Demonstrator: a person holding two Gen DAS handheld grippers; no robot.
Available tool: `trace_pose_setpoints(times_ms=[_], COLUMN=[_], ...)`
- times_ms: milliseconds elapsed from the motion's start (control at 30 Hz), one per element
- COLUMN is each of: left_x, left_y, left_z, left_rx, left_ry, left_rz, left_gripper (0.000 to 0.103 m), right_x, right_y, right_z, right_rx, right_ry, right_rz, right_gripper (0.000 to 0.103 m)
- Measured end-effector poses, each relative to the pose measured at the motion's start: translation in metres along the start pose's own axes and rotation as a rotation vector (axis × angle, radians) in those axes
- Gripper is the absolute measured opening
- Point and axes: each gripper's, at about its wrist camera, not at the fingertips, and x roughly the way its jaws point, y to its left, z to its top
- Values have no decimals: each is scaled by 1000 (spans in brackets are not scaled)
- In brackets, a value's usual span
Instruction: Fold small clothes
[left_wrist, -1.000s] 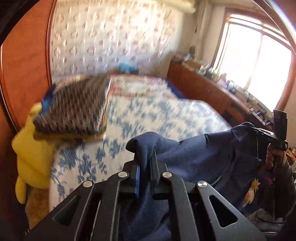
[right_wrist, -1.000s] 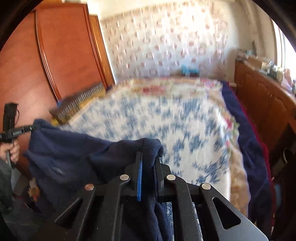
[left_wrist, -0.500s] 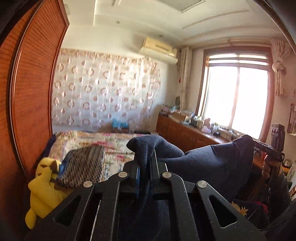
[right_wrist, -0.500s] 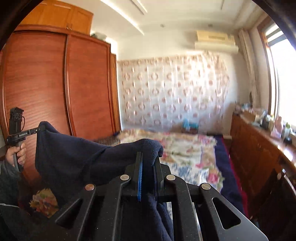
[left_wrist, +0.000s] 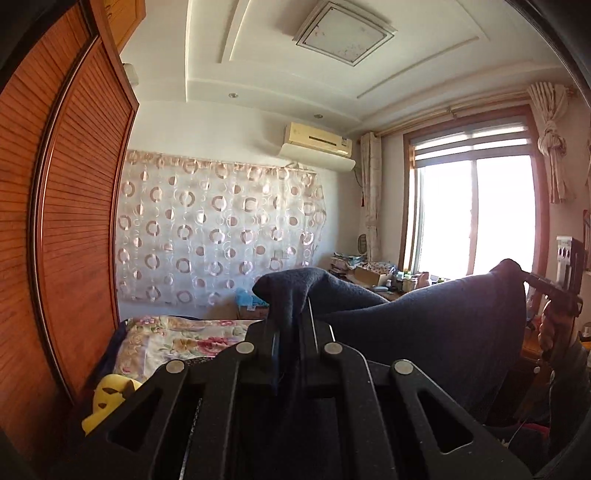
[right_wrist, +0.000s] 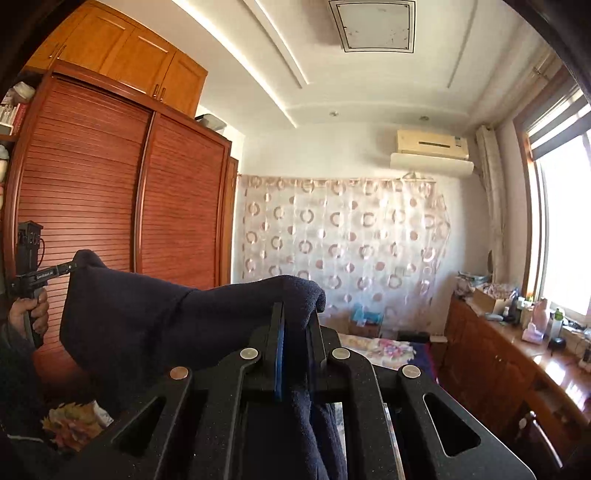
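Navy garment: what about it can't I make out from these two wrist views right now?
- Left wrist view: the navy garment's lower part is hidden behind the left gripper.
- Right wrist view: the right gripper covers its hanging end.
- Both views: its type can't be told; the bed below is mostly blocked.

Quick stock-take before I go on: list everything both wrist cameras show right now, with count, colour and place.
garment: one, navy fleece, stretched in the air between both grippers
bed: one, floral cover, low centre
soft toy: one, yellow, beside the bed by the wardrobe
wardrobe: one, reddish wood, slatted doors, left
curtain: one, sheer with ring pattern, back wall
air conditioner: one, cream, high on back wall
window: one, bright, right
sideboard: one, wooden, cluttered top, under window
left hand-held gripper: black, shut on garment
right hand-held gripper: black, shut on garment
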Motion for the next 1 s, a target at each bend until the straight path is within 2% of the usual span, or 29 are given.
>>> trace_pose_setpoints(times_ms=[167,233,300,333,400,433,467,500,533,567,633,700,767,900,933,1000], left_x=[62,94,133,151,186,195,200,203,202,201,196,193,190,181,181,180], left_y=[12,22,32,35,45,48,48,49,47,47,49,54,58,56,57,54], left_z=[-17,-34,-57,-67,-94,-104,-111,-121,-126,-131,-142,-150,-158,-179,-182,-197], left_rx=[10,-5,-6,5,26,31,33,31,31,33,22,-8,-29,-48,-53,-63], left_ry=[84,127,167,187,262,288,307,317,322,332,354,373,408,444,453,486], left_rz=[31,37,62,75,129,142,143,139,135,132,121,107,98,108,107,101], left_gripper=[8,9,11,17,26,34,40,47,49,51,69,77,78,78,78,78], right_x=[61,96,139,157,201,215,227,233,236,237,239,244,237,228,231,218], right_y=[14,15,12,10,5,5,6,7,8,8,11,6,4,-42,-60,-72], right_z=[-21,-30,-54,-66,-98,-108,-122,-132,-144,-153,-167,-179,-189,-179,-158,-163], right_rx=[3,9,10,19,32,25,8,-4,4,23,37,46,69,117,130,153], right_ry=[97,165,241,273,370,400,425,435,441,447,466,498,525,564,575,606], right_rz=[-39,-53,-80,-97,-205,-243,-290,-323,-326,-306,-286,-272,-239,-201,-196,-191], right_gripper=[9,9,9,9,11,18,29,37,52,58,58,58,58,58,58,58])
